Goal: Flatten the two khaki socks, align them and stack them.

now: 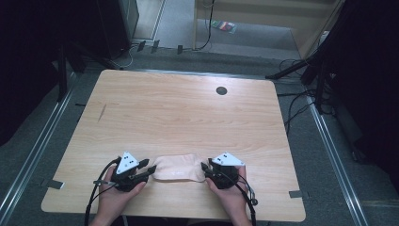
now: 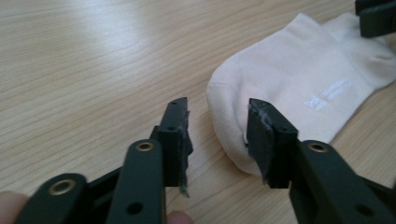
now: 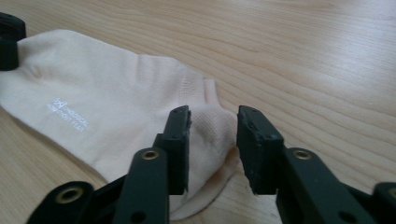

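Observation:
A pale cream sock [image 1: 178,168] lies flat on the wooden table [image 1: 188,113] near its front edge, between my two grippers. My left gripper [image 1: 149,167] stands at the sock's left end. In the left gripper view its jaws [image 2: 217,126] are apart, with the rounded end of the sock [image 2: 299,79] just beyond the gap and no pad pressing on it. My right gripper [image 1: 204,168] stands at the sock's right end. In the right gripper view its jaws [image 3: 212,130] are apart around the sock's ribbed edge [image 3: 102,98] without pinching it.
A small black round cap [image 1: 221,90] sits in the tabletop at the back right. Dark stands and cables ring the table on the floor. The right gripper's tip [image 2: 376,16] touches the sock's far end in the left gripper view.

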{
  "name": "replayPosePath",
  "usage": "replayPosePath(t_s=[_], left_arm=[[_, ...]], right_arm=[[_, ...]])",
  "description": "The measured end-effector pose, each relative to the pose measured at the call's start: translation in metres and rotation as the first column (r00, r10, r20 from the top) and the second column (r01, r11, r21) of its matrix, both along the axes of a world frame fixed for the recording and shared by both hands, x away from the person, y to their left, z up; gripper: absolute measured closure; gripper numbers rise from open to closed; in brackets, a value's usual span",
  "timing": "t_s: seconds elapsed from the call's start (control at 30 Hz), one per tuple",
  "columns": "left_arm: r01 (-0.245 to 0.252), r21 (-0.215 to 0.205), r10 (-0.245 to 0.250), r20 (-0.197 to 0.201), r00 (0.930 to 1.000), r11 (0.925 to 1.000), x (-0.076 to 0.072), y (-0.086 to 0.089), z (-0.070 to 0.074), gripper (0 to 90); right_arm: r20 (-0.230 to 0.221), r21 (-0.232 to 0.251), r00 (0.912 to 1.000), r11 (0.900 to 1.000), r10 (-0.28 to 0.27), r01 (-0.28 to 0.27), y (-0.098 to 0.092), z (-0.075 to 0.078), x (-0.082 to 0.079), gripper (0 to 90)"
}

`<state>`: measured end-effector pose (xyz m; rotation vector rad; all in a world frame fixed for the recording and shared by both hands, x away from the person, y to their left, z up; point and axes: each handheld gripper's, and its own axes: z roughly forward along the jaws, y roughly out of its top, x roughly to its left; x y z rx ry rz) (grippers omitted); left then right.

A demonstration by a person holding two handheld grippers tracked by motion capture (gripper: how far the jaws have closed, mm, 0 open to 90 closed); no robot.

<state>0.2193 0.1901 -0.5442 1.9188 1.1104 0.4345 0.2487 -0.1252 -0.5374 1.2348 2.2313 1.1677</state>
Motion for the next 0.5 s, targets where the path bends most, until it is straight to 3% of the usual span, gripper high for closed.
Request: replayPosePath(t_s=[0.1,0.23,0.47,0.5], left_arm=[[0.005,-0.029,-0.005,0.025,0.9997,0.9996,-0.001,0.003,0.002,56.5],[0.009,-0.071,-0.006,0.044,0.999,0.9974,-0.003,0.006,0.005,55.7],[0.016,-0.049,-0.015,0.016,0.9998,0.9987,0.0,0.004,-0.002,55.9],[0.026,-0.036,-0.026,0.007,0.9996,0.999,0.001,0.003,-0.005,55.7]], right_arm=[[0.018,0.018,0.9996,1.0,-0.02,0.02,-0.004,0.002,-0.001,61.3],[0.014,0.075,0.9992,0.996,-0.038,0.037,-0.01,0.008,-0.003,67.1],[-0.031,0.063,0.9991,0.998,-0.028,0.03,-0.006,-0.001,-0.002,71.9],[-0.05,0.055,0.9984,0.998,-0.025,0.028,-0.004,-0.004,0.0,81.5]])
